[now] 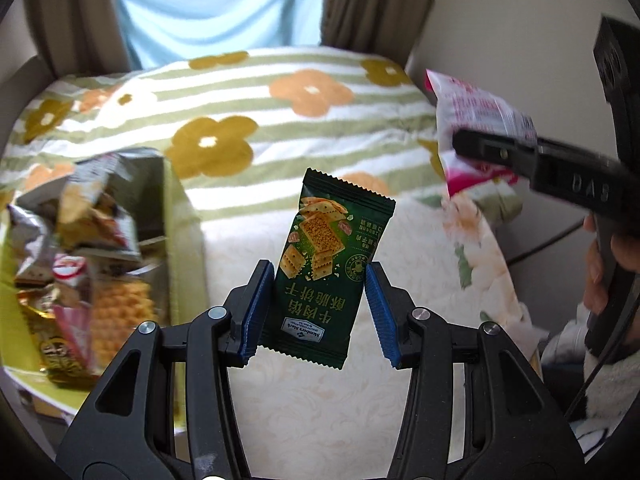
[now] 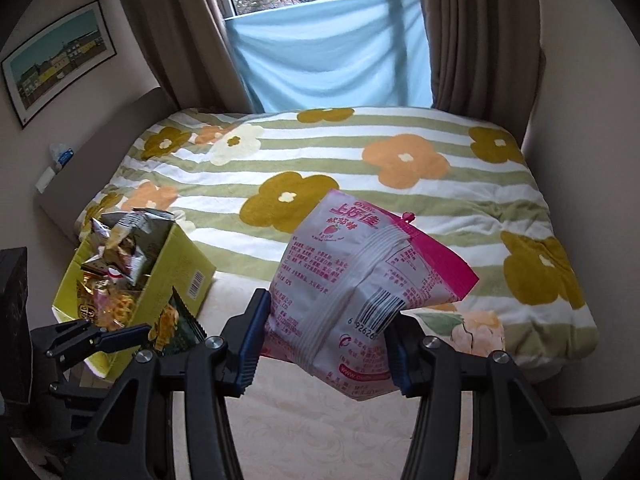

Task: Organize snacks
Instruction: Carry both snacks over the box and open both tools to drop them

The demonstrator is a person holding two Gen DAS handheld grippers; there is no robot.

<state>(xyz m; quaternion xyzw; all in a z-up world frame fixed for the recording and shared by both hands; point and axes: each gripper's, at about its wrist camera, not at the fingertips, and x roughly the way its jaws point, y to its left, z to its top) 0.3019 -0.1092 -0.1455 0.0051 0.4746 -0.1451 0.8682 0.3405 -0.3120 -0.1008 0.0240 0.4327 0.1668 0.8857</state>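
The left gripper (image 1: 318, 304), a black two-finger tool with ribbed blue pads, points steeply downward with its jaws closed on the sides of a dark green foil cracker packet (image 1: 326, 264), which hangs in the air between them. The right gripper (image 2: 322, 340), of the same black-and-blue build, also tilts downward, its pads pressed into a crumpled pink-and-white plastic snack bag (image 2: 352, 280). Seen from the left wrist, a hand (image 1: 612, 264) wraps around the right gripper's handle, a fuzzy pale sleeve (image 1: 608, 380) below it.
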